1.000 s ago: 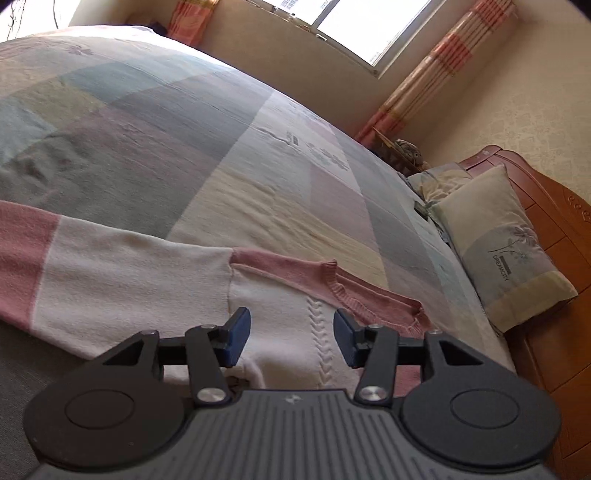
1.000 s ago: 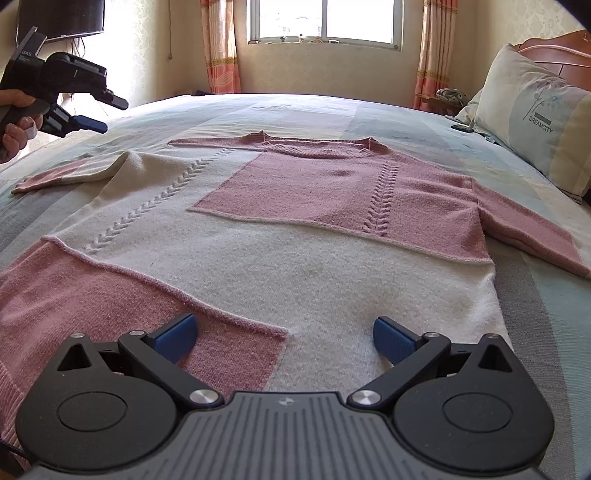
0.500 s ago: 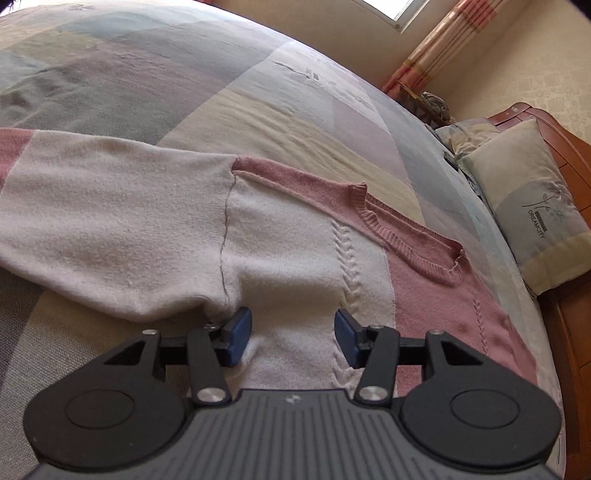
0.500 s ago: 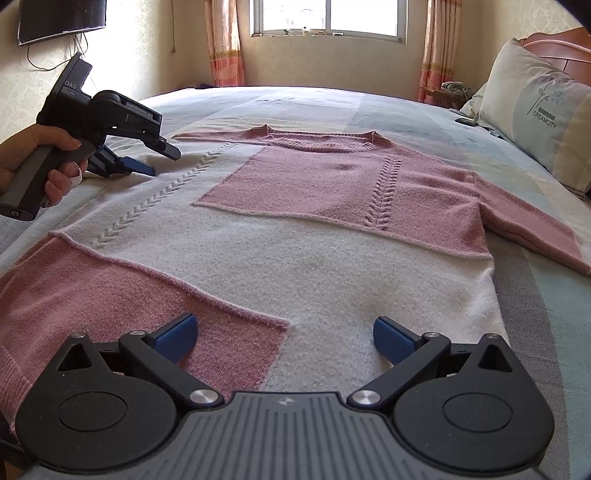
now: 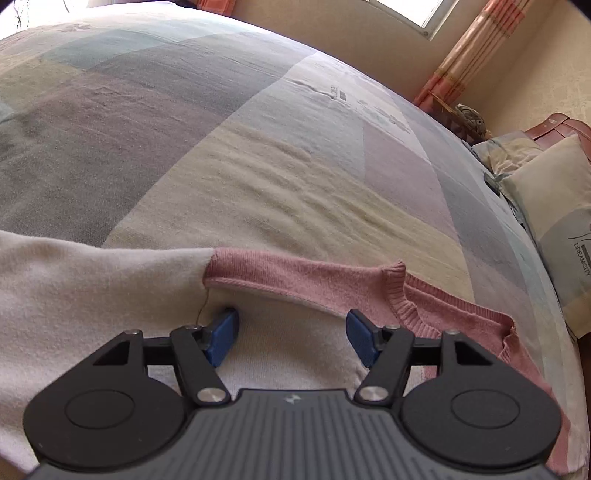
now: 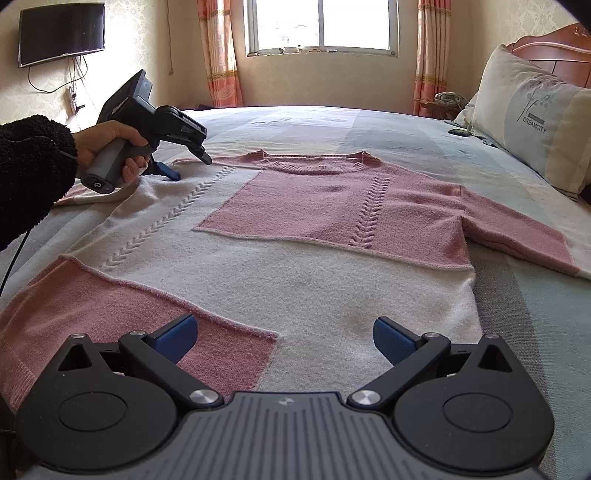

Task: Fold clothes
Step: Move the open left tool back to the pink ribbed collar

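A pink and cream knit sweater [image 6: 295, 236] lies flat, face up, on the bed, neck toward the window. My left gripper [image 5: 291, 338] is down at the sweater's left shoulder [image 5: 258, 273], its jaws opening, pads apart with cream knit between and under them, not pinched. In the right wrist view a hand holds that left gripper [image 6: 184, 166] at the shoulder seam. Over the sweater's hem my right gripper [image 6: 284, 338] stands open, nothing between its fingers.
A patchwork bedspread [image 5: 258, 155] covers the bed. A pillow [image 6: 532, 118] leans on the wooden headboard [image 6: 554, 48] at right. A dark sleeve [image 6: 29, 173] enters from the left. A wall television [image 6: 61, 33] and curtained window [image 6: 321, 26] lie beyond.
The left gripper swung from the sleeve side across and down to the sweater's shoulder by the neckline, and its jaws spread wider. The right gripper stayed put.
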Motion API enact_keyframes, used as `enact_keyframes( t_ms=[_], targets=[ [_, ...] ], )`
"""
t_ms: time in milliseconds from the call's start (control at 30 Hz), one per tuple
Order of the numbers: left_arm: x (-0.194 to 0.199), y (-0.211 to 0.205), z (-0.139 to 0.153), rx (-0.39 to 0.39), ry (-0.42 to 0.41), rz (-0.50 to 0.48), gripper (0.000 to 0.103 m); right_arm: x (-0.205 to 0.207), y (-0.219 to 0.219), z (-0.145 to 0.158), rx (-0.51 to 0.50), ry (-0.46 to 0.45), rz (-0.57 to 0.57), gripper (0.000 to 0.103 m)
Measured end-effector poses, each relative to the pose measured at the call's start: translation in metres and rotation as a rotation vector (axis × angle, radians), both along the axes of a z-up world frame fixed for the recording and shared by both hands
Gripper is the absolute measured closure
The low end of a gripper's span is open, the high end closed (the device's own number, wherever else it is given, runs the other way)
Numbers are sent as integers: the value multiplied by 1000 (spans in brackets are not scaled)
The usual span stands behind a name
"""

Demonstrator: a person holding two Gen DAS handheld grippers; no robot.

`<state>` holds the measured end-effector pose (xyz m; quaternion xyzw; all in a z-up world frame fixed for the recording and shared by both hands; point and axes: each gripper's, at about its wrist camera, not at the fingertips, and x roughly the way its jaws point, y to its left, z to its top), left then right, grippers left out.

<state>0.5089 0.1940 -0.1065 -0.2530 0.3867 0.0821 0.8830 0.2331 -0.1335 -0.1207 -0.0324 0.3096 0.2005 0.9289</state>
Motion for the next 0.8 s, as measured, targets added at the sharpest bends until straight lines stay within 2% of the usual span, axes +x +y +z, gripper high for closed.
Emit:
enact_keyframes(
  t_ms=[133,200,267,367,500,600,667,800],
  targets=[
    [17,0,1,5,-10,-18,24,4,-8,3,47,12,-15,0],
    [17,-5,6,20,8,-30,24,6,-11,3,60,20,-24,0],
    [9,-5,16,-15,4,-40,24,5,-12,4,65,17,-28,0],
    [-10,-8,28,-48,-46,-83,24,0,-13,8,79,-3,-19,0],
    [-9,-16,17,-58,10,-120,24,-3,-10,9,85,-10,-3,0],
    [3,-17,0,-34,3,-106,23,-3,-8,7,71,-4,3,0],
    [15,-18,-4,34,-34,-99,21,-1,-7,5,63,2,2,0],
    [22,-21,8,55,-5,-84,23,4,-8,1,64,35,-3,0]
  ],
)
